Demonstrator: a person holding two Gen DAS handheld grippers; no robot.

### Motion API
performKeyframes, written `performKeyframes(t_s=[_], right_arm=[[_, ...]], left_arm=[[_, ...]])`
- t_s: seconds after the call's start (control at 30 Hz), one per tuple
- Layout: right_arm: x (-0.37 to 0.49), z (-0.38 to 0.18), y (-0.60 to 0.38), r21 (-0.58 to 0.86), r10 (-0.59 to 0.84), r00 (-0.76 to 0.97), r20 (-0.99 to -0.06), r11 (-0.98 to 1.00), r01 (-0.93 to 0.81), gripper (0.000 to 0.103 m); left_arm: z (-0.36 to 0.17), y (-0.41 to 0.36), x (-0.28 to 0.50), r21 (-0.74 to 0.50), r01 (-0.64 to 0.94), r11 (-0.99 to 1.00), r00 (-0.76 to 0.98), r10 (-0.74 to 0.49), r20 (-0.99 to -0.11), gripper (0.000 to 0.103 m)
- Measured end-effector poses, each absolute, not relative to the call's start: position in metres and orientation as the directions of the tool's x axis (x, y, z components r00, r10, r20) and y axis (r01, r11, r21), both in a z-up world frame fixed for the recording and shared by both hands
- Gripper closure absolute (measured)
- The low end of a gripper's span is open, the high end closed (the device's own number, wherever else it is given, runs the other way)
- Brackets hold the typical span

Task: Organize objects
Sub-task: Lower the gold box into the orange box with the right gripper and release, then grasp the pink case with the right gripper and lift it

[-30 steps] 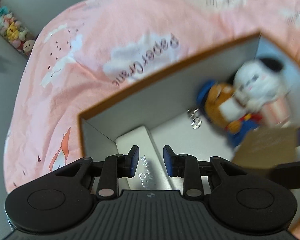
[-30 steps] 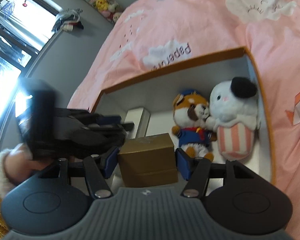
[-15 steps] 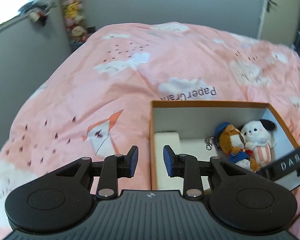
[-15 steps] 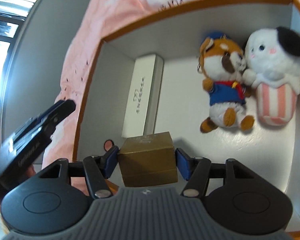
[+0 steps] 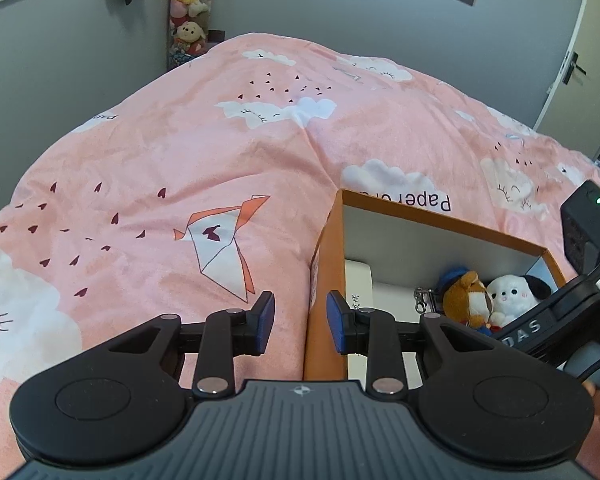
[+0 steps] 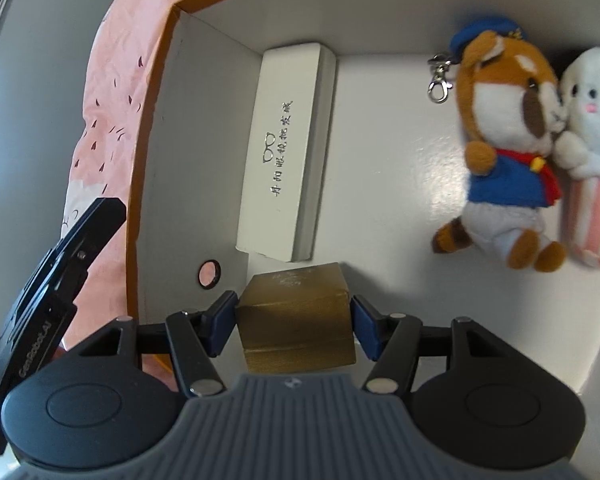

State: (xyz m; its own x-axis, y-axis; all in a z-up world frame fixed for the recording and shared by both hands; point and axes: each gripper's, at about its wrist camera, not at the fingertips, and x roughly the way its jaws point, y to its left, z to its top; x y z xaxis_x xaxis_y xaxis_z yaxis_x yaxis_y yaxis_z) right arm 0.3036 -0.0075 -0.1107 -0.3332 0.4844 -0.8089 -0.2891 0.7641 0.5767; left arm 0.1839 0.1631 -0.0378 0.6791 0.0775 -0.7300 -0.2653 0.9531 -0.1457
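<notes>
Both pads of the right gripper (image 6: 295,328) clamp the gold box (image 6: 296,320) by its side faces, low over the near left corner of the storage box (image 6: 156,184), just beside the white case (image 6: 284,152). Stiff card, probably light; flat sides suit the grip. Left gripper (image 5: 300,320) hangs empty, fingers parted, outside the rim. The gold box's underside is hidden, and the white plush (image 6: 596,152) is cut off.

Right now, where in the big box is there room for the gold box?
The bare floor between the long white box and the fox toy is free. The right side is crowded: the dog toy is squeezed against the fox.
</notes>
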Motion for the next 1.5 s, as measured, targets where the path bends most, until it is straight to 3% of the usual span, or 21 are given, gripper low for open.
performKeyframes(t_s=[0.4,0.67,0.93,1.2,1.37,1.5], right_arm=[[0.299,-0.117,-0.019,0.656,0.585,-0.320,-0.745,0.731,-0.188,0.039],[0.293,-0.120,-0.024,0.678,0.608,-0.324,-0.725,0.714,-0.175,0.082],[0.288,-0.113,-0.020,0.685,0.626,-0.284,-0.726,0.694,-0.223,0.081],[0.251,-0.042,-0.052,0.651,0.695,-0.066,-0.716,0.630,-0.424,0.077],[0.202,-0.005,-0.089,0.577,0.725,0.082,-0.683,0.606,-0.548,0.061],[0.164,0.002,-0.104,0.486,0.702,0.168,-0.692,0.625,-0.611,0.057]], left_arm=[[-0.044,0.166,0.183,-0.175,-0.268,0.947,0.670,0.052,-0.741,0.068],[-0.042,0.164,0.180,-0.169,-0.272,0.947,0.676,0.064,-0.734,0.068],[-0.034,0.161,0.175,-0.170,-0.270,0.948,0.688,0.066,-0.723,0.068],[0.001,0.143,0.143,-0.130,-0.255,0.958,0.729,0.102,-0.677,0.068],[0.010,0.127,0.111,-0.154,-0.219,0.963,0.725,0.055,-0.686,0.068],[-0.002,0.113,0.088,-0.176,-0.201,0.964,0.681,0.008,-0.733,0.068]])
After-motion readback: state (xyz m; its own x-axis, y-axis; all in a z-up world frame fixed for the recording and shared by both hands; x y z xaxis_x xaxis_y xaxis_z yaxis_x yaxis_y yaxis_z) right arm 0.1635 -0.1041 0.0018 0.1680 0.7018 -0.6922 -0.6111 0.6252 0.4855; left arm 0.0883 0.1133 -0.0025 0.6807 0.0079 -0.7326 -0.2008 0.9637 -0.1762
